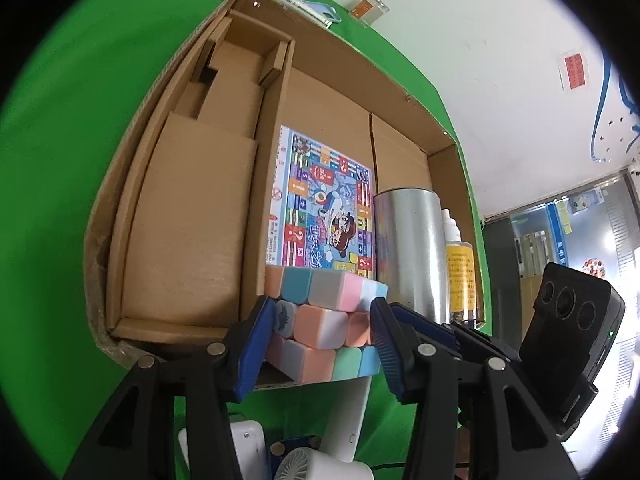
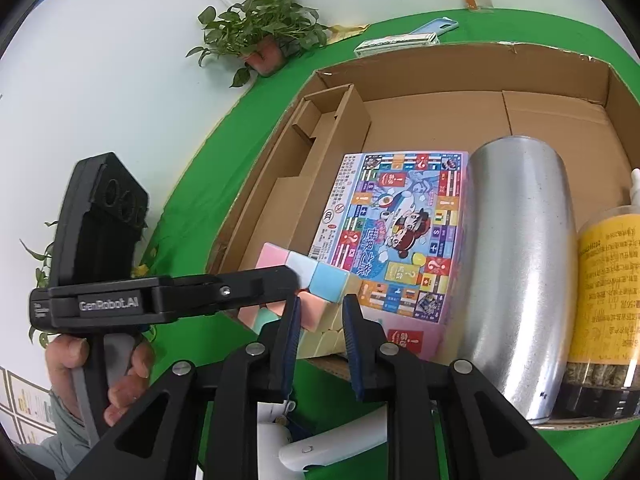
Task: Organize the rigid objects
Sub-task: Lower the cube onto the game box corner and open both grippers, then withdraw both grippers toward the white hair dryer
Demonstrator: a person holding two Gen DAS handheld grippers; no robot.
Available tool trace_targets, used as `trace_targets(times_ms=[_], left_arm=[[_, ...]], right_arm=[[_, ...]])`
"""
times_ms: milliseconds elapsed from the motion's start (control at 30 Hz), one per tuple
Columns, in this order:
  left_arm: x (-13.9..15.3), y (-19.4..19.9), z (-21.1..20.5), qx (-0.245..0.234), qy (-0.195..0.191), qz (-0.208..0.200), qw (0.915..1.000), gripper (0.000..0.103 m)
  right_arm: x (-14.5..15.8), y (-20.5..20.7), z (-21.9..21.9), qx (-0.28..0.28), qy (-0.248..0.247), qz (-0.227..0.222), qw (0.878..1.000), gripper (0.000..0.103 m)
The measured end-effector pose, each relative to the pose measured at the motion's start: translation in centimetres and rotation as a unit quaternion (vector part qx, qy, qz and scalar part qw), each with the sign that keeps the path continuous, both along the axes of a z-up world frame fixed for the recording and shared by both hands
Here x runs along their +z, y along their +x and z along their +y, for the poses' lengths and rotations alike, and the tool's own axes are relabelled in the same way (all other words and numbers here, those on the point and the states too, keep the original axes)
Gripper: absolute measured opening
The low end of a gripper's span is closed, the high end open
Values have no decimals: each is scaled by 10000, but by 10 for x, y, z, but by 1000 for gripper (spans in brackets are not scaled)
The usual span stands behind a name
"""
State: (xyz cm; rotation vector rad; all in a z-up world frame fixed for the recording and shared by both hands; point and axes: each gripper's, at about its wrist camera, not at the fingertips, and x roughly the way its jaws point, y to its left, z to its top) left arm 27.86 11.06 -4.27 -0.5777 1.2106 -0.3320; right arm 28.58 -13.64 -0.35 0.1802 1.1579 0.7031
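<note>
A pastel puzzle cube (image 1: 320, 320) with its layers twisted out of line rests at the near edge of an open cardboard box (image 1: 400, 92). My left gripper (image 1: 322, 302) is shut on it, a blue pad pressed on each side. In the right wrist view the cube (image 2: 320, 312) shows its near corner between the narrow jaws of my right gripper (image 2: 321, 300), which is shut on that corner. The left gripper (image 2: 294, 276) reaches over the cube from the left, held by a person's hand (image 2: 80, 368). The right gripper (image 1: 424, 320) shows beside the cube's right side.
Inside the box (image 2: 440, 46) lie a colourful board game box (image 2: 400, 232), a silver tumbler (image 2: 520, 280) and a yellow-labelled bottle (image 2: 608, 280); a cardboard insert (image 1: 200, 200) fills the left. White fan-like devices (image 2: 320, 448) lie on the green cloth below. A potted plant (image 2: 260, 36) stands behind.
</note>
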Motion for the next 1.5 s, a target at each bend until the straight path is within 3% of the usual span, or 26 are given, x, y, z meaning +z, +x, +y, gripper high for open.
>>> trace_targets(times_ms=[133, 333, 467, 533, 633, 733, 833, 933, 967, 1000, 1033, 1067, 1133, 1167, 1200, 1233, 1267, 1333, 1400, 1500], left_arm=[[21, 8, 1, 7, 472, -370, 9982, 48], [13, 18, -13, -251, 860, -399, 9952, 48], [12, 14, -9, -104, 1270, -435, 9909, 48], [11, 15, -1, -65, 1105, -407, 9930, 48], [15, 12, -2, -46, 1284, -483, 9905, 48], [18, 8, -5, -125, 1171, -557, 9915, 46], [30, 0, -8, -129, 1195, -908, 9886, 48], [51, -18, -9, -106, 1228, -1390, 9826, 48], [58, -25, -9, -91, 1264, -1582, 9792, 49], [69, -37, -10, -40, 1389, -1909, 9717, 55], [76, -48, -12, 63, 1555, -2202, 9629, 73], [86, -66, -13, 277, 1837, -2632, 9467, 84], [100, -102, -21, 753, 2415, -3494, 9022, 103], [104, -119, -27, 864, 2714, -3839, 8784, 102], [104, -131, -34, 864, 3006, -3930, 8647, 102], [103, -136, -38, 827, 3147, -3875, 8625, 102], [100, -141, -42, 749, 3190, -3762, 8666, 102], [91, -148, -45, 488, 2973, -3527, 8859, 102], [82, -152, -42, 278, 2611, -3276, 9076, 102], [61, -149, -30, 95, 1940, -2577, 9465, 102]], right_arm=[[2, -2, 2, 52, -42, -25, 10000, 22], [1, -2, 4, 69, -133, -110, 9998, 24], [3, -2, -2, -78, -287, -269, 9992, 24], [1, 0, -4, -167, -290, -250, 9991, 25], [1, 0, -5, -196, -292, -241, 9991, 26], [1, -3, -1, -133, -268, -201, 9994, 26], [1, -6, -1, -101, -93, -83, 9999, 28], [5, -14, -1, -125, -183, -253, 9994, 28], [10, -19, -1, -159, -277, -398, 9987, 37], [16, -27, -2, -195, -430, -639, 9968, 47], [22, -35, -3, -279, -634, -928, 9933, 73], [29, -47, -4, -429, -892, -1320, 9863, 99], [39, -74, -8, -840, -1288, -2096, 9656, 103], [41, -85, -9, -921, -1393, -2275, 9594, 103], [40, -95, -10, -930, -1456, -2344, 9567, 103], [40, -103, -10, -943, -1497, -2372, 9552, 103], [39, -112, -11, -982, -1564, -2414, 9527, 103], [38, -125, -12, -1027, -1653, -2469, 9493, 103], [35, -137, -15, -988, -1717, -2455, 9489, 103], [30, -152, -20, -901, -1824, -2428, 9485, 103]])
